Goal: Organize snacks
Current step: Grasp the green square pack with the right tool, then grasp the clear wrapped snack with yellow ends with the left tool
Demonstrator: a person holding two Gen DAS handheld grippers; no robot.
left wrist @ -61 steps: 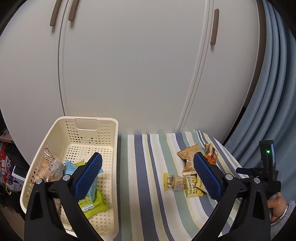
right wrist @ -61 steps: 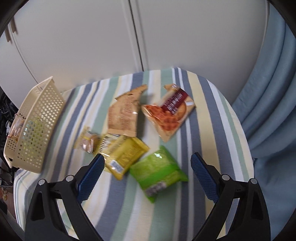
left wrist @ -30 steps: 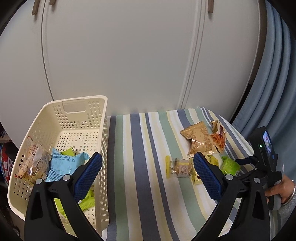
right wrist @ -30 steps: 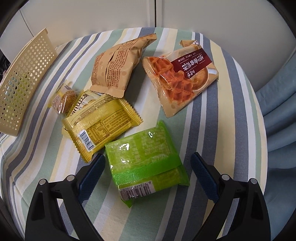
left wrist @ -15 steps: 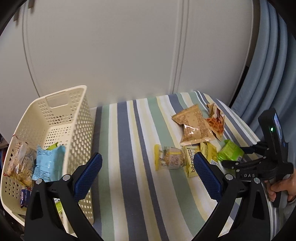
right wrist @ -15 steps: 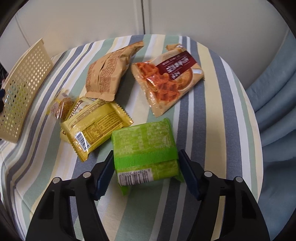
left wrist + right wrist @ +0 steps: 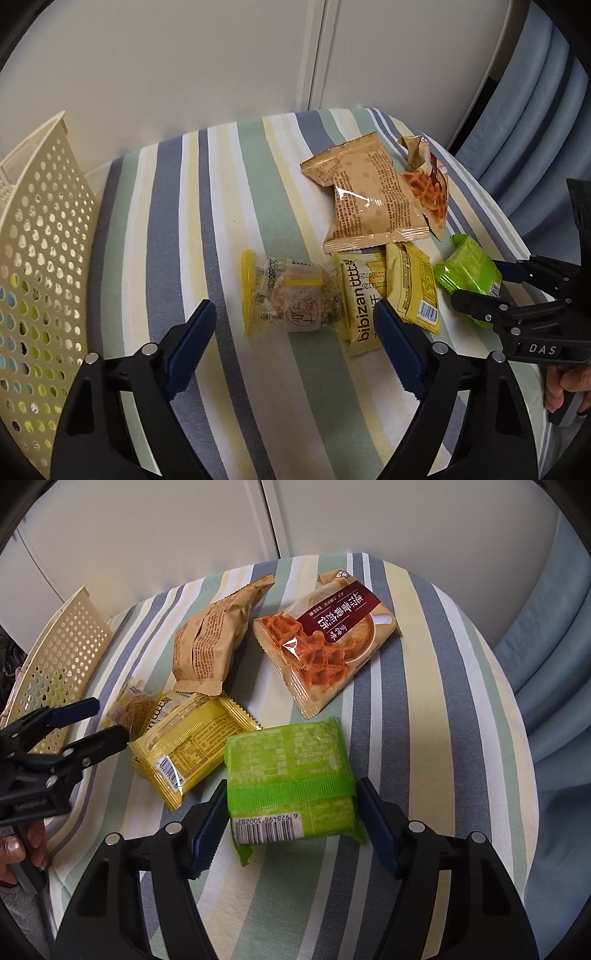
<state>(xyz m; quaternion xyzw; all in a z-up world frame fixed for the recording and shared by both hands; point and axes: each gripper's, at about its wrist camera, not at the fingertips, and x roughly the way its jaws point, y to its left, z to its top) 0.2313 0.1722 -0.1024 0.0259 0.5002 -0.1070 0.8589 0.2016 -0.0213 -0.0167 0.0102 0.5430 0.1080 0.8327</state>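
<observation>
My right gripper (image 7: 291,825) is shut on a green snack packet (image 7: 288,771), barcode end towards me, low over the striped cloth. In the left wrist view it grips the same green packet (image 7: 467,271) at the right. My left gripper (image 7: 295,338) is open just short of a clear packet with a yellow end (image 7: 291,295). Beside that lie a yellow "bibizan" packet (image 7: 360,295), another yellow packet (image 7: 192,738), a tan packet (image 7: 210,638) and a waffle packet (image 7: 325,635). The cream perforated basket (image 7: 40,236) stands at the left with snacks inside.
White cupboard doors (image 7: 221,55) close the back of the striped table (image 7: 166,206). A blue curtain (image 7: 554,646) hangs off its right edge. A person's hand (image 7: 565,387) holds the right gripper's handle. Bare cloth lies between the basket and the snack pile.
My left gripper has swung right, from over the basket to the loose snacks. My right gripper has come down and shut on the green packet.
</observation>
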